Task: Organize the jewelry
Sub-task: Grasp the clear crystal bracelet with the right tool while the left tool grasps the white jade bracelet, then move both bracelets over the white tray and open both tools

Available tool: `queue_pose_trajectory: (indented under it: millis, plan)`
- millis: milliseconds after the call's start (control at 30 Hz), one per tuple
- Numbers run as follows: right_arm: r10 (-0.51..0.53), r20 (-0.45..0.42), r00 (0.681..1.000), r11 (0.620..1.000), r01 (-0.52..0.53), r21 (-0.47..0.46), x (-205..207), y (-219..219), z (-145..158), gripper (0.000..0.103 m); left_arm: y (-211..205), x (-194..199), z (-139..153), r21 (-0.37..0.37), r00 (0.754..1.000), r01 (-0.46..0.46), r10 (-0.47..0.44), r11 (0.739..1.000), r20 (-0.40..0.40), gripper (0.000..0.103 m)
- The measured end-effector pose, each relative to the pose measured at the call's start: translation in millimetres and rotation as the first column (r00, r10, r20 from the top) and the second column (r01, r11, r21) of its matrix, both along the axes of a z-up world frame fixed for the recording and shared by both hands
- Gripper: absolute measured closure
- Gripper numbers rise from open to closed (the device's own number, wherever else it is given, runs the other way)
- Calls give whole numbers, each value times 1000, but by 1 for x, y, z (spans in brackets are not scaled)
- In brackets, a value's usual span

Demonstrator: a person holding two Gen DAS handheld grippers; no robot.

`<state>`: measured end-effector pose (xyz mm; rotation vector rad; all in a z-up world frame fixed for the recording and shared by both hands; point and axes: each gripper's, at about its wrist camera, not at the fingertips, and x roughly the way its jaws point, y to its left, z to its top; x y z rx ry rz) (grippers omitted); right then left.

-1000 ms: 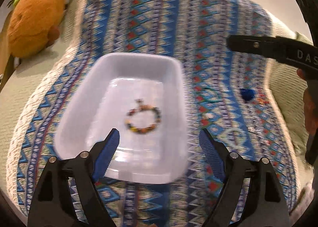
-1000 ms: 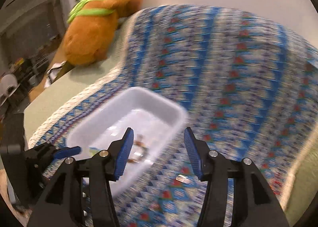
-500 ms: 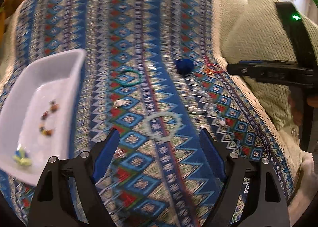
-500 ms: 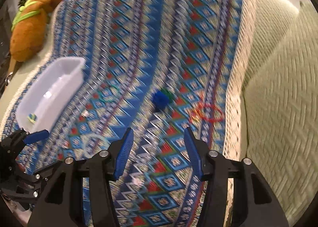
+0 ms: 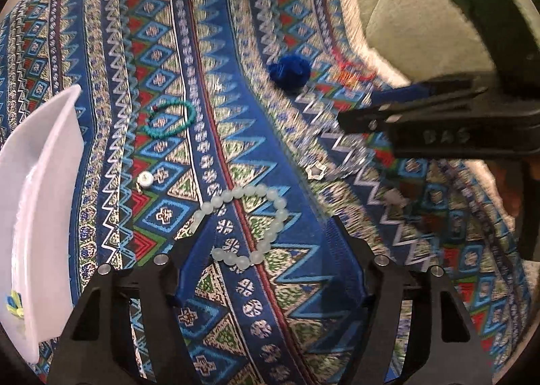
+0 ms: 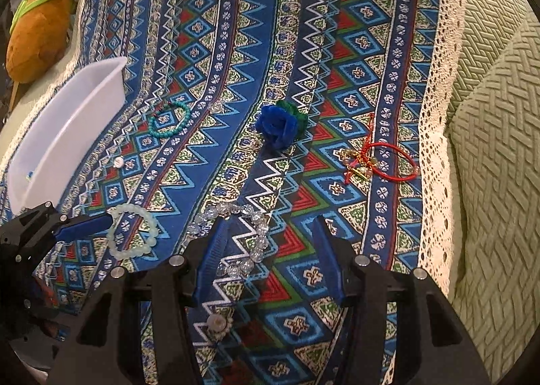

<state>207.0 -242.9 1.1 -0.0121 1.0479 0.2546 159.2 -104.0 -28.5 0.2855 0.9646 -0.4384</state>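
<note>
Hovering over the patterned blanket (image 6: 337, 30), both grippers wide open, jaws holding nothing. White tray (image 6: 67, 128) sits far left. Left gripper (image 5: 266, 260) straddles the pale bead bracelet (image 5: 270, 197); right gripper (image 6: 270, 250) brackets the clear crystal bracelet (image 6: 249, 213), each ring dead ahead.

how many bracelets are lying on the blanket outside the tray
4: a teal one near the white tray, a pale bead one by the left gripper, a clear crystal one at the right gripper, a red cord one by the lace edge.
</note>
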Motion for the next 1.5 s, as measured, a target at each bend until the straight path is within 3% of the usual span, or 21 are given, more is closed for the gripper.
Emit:
queue_pose_trajectory:
  millis: [100, 167, 267, 300, 333, 367, 400, 500, 633, 900, 1233, 1500]
  plan:
    - [0, -12, 1000, 1000, 0, -13, 3, 1, -5, 50, 0, 4, -7, -8, 1000, 3, -3, 1000, -13, 41]
    - [7, -29, 1000, 1000, -8, -25, 5, 3, -11, 50, 3, 5, -8, -43, 1000, 7, -8, 999, -26, 52]
    - [20, -50, 999, 998, -23, -52, 5, 10, -22, 50, 3, 4, -10, -27, 1000, 14, -14, 1000, -7, 72]
    - [28, -40, 999, 997, -30, -73, 3, 12, -24, 53, 2, 3, -11, -29, 1000, 19, -19, 999, -8, 84]
    - [38, -25, 999, 995, -40, -92, 2, 16, -24, 70, 1, 4, -11, -29, 1000, 20, -21, 999, -12, 92]
    - [45, -14, 999, 994, -46, -98, 1, 18, -23, 85, 0, 4, -11, -26, 1000, 17, -17, 1000, -13, 95]
    - [42, -15, 999, 994, -43, -105, 1, 19, -23, 93, 0, 4, -11, -26, 1000, 13, -14, 1000, -15, 95]
    - [45, -8, 999, 992, -45, -114, 0, 22, -22, 93, 0, 4, -11, -40, 1000, 5, -6, 999, -25, 95]
    - [34, -4, 999, 998, -34, -56, -1, 20, -12, 93, 3, 3, -6, -40, 999, 5, -6, 999, -34, 95]
    - [84, 89, 993, 996, -82, -23, -14, 29, 51, 93, 28, -17, 36, -51, 1000, -19, 19, 998, 1, 95]
    - [245, 188, 951, 966, -257, 43, -3, 106, 115, 93, 94, -32, 103, -73, 988, -147, 150, 987, 39, 95]
    - [374, 213, 903, 913, -399, 89, 14, 194, 131, 93, 165, -21, 117, -41, 955, -283, 285, 958, 80, 95]
